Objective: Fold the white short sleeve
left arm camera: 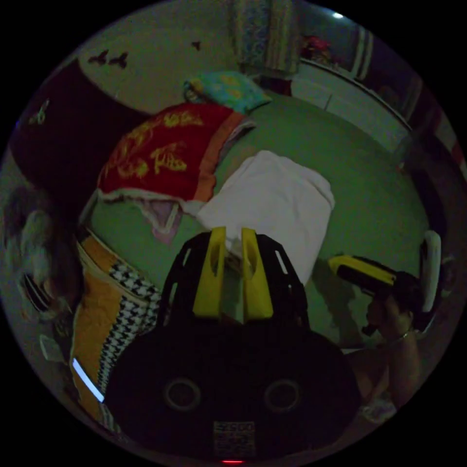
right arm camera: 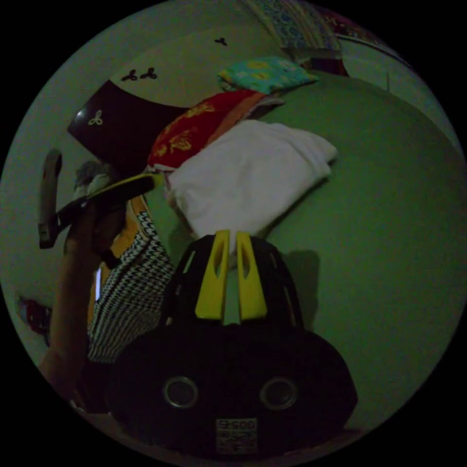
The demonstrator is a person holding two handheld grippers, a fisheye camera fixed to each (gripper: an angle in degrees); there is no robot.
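White shirt folded, both grippers at its near edge

The white shirt [left arm camera: 272, 204] lies folded on the green sheet [left arm camera: 369, 194], beside the red cloth [left arm camera: 160, 155]. The left gripper [left arm camera: 233, 248] and right gripper [right arm camera: 232, 250] reach its near edge, jaws narrow; a grip on cloth cannot be confirmed

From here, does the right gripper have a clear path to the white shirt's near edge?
Probably yes. The right gripper sits just at the folded white shirt, with bare green sheet around and nothing between them.
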